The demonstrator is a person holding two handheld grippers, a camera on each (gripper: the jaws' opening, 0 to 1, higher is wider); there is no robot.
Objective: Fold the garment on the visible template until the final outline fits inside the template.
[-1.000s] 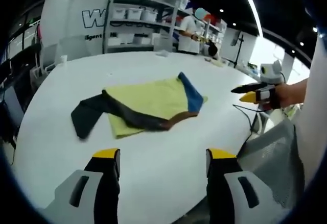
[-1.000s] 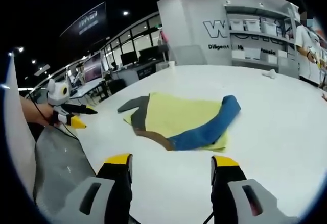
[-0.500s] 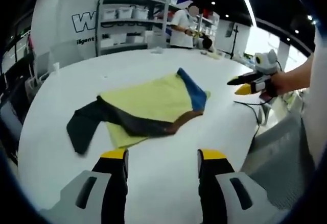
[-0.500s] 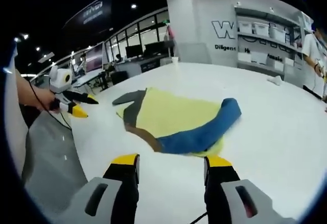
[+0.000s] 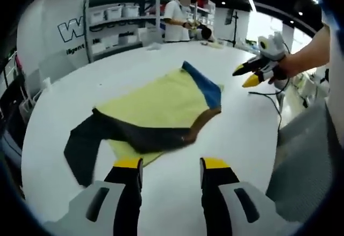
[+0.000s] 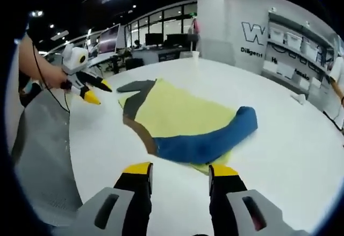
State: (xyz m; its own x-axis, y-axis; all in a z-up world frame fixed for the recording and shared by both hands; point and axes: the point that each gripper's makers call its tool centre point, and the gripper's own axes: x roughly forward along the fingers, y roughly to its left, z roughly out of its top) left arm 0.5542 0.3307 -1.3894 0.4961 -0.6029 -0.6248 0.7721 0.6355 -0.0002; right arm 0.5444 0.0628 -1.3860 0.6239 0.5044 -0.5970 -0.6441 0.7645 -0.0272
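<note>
We look along each tool from opposite sides of the bench (image 5: 252,123), both views near and sharing the garment (image 5: 156,107) (image 6: 177,120).

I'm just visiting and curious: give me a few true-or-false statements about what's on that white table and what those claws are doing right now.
1. The garment lies on the white table. True.
2. The left claw is gripping the garment. False: it is open, empty and short of the cloth.
3. The garment has a blue sleeve and a dark sleeve. True.
4. The right claw holds the blue sleeve. False: it is open, close to the sleeve but not holding it.
5. The garment's body is red. False: it is yellow.
</note>
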